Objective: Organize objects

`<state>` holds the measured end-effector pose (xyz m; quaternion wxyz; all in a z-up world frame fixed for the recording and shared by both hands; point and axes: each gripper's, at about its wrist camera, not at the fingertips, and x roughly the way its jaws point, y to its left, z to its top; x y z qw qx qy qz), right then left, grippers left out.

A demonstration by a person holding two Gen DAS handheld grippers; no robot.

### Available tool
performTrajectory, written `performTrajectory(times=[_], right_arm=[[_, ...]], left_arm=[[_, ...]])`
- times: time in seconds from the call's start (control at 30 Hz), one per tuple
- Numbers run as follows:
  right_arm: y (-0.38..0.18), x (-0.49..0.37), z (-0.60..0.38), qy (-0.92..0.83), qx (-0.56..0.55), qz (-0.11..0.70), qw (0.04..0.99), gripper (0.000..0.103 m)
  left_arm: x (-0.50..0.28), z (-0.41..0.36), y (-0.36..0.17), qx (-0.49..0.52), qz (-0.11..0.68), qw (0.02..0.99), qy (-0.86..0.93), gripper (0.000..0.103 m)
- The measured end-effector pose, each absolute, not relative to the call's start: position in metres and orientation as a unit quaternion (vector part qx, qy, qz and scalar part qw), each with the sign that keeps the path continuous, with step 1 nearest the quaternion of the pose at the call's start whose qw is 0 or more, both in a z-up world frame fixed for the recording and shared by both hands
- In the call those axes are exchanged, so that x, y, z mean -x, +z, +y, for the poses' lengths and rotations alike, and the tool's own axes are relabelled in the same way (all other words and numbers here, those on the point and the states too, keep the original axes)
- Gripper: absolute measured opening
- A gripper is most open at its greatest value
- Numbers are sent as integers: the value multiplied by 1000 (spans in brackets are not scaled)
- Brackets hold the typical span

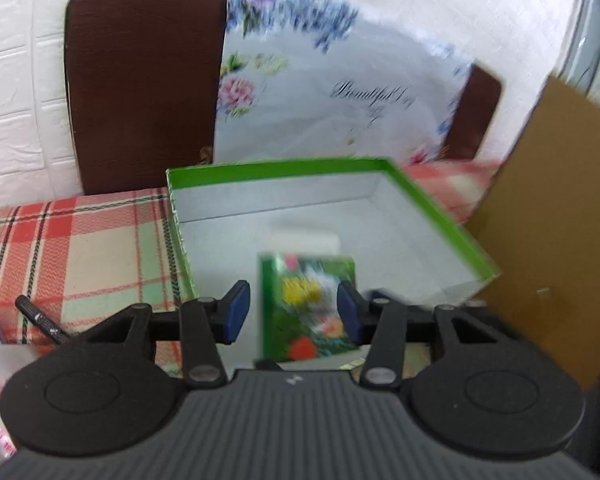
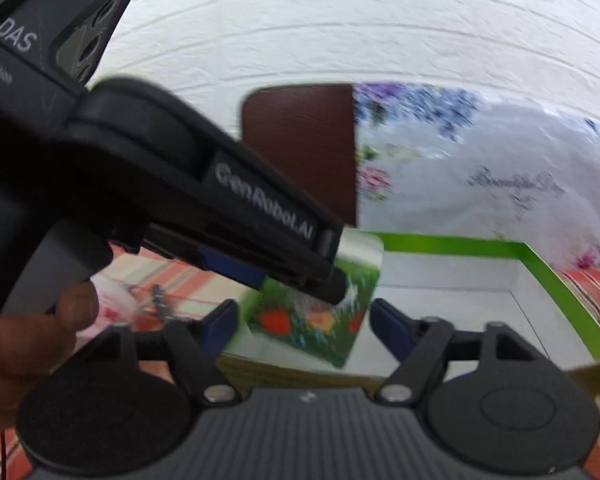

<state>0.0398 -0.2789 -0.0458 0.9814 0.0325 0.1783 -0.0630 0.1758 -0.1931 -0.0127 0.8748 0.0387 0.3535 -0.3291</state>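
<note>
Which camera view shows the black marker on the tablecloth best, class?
The left wrist view: the black marker lies in full sight on the checked tablecloth. The right wrist view shows only a dark blur there, too smeared to identify.

Black hand-held gripper (image 1: 292,314), blue pads (image 1: 238,312), ribbed grey housing, silver screws

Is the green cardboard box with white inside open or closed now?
Open. The green cardboard box has no lid on top; its white floor shows, and a small flower-printed packet sits over it.
</note>
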Motion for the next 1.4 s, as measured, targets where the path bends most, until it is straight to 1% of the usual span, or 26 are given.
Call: performTrajectory(times=[0.1,0.23,0.27,0.3,0.37,0.43,0.5,0.57,0.63,0.67,0.73,0.83,0.9,0.97,1.03,1.1,1.13,1.17,1.2,1.23,1.3,1.4], right_arm=[[-53,-18,-291,-64,-43,176,981,83],[-56,19,-297,-57,-60,160,984,83],[-62,-21,-290,-36,-50,177,982,83],[-63,-15,-285,-30,-53,173,983,83],[-77,-4,-274,-15,-55,163,985,83],[-80,1,-248,-6,-71,160,985,83],[-73,-2,-240,26,-86,185,979,82],[-81,1,-225,58,-85,200,974,80],[-91,2,-212,102,-97,210,967,73],[-88,2,-206,111,-89,228,963,71],[-99,10,-178,112,-55,238,963,67],[-92,1,-141,121,-21,246,962,66],[-75,-16,-125,126,-7,250,960,66],[-65,-32,-115,118,20,251,961,68],[-62,-52,-105,111,41,262,958,75],[-67,-72,-103,109,61,275,953,75],[-72,-80,-104,114,56,278,952,70],[-75,-89,-102,116,50,286,950,64],[-81,-93,-98,121,52,292,947,49],[-82,-93,-95,124,60,289,947,39],[-76,-85,-96,134,58,278,949,25],[-59,-62,-111,166,36,274,946,23]], left_arm=[[-175,-190,-16,-38,366,876,-312,50],[-156,-159,-4,-27,347,889,-296,50],[-150,-148,-2,-24,344,892,-290,50],[-143,-136,-1,-22,343,894,-287,50],[-127,-111,-3,-19,343,898,-276,53],[-110,-85,-8,-18,342,903,-258,58],[-97,-58,-18,-19,349,908,-233,59],[-89,-28,-30,-13,366,908,-204,59],[-87,4,-42,6,386,906,-171,59],[-87,20,-48,17,395,906,-153,59],[-87,52,-58,44,408,904,-120,59],[-88,90,-66,87,415,901,-90,59],[-88,108,-69,105,412,902,-80,59],[-89,120,-70,122,407,902,-77,59],[-86,129,-72,135,403,902,-79,59],[-84,133,-71,142,402,901,-82,59],[-85,134,-71,144,401,901,-85,59],[-85,134,-70,145,400,900,-88,59],[-84,135,-70,145,399,901,-91,59],[-83,135,-70,145,397,901,-96,59],[-80,135,-67,146,393,901,-107,59],[-76,129,-64,145,392,900,-124,59]])
